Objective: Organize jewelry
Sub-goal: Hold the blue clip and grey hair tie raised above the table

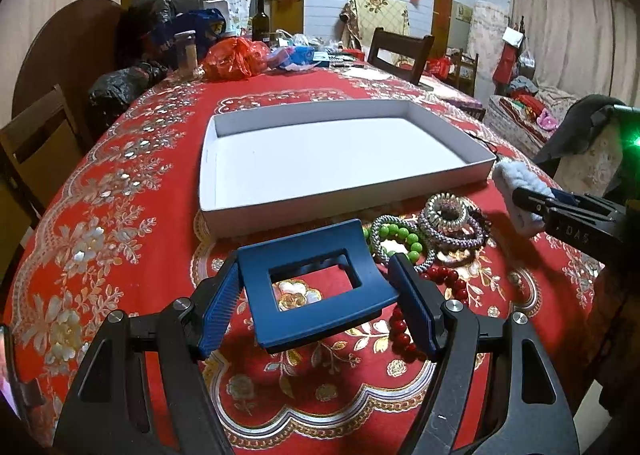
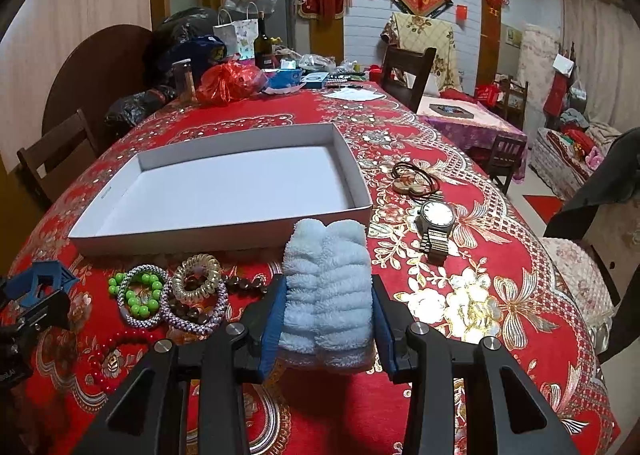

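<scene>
There is one white tray (image 2: 224,229), one wristwatch (image 2: 436,221), one folded towel (image 2: 328,295), one blue clip (image 1: 316,287), and about six bracelets (image 2: 176,295) in a heap.

The tablecloth (image 2: 500,295) is red with gold and silver floral and lace patterns, and the shallow box (image 2: 224,233) on it is plain white. The clip (image 1: 316,283) is dark blue, the folded towel (image 2: 328,295) pale blue. Bracelets show lime-green beads (image 2: 140,295), dark red beads (image 1: 448,279) and purple-white weave (image 2: 192,319).
</scene>
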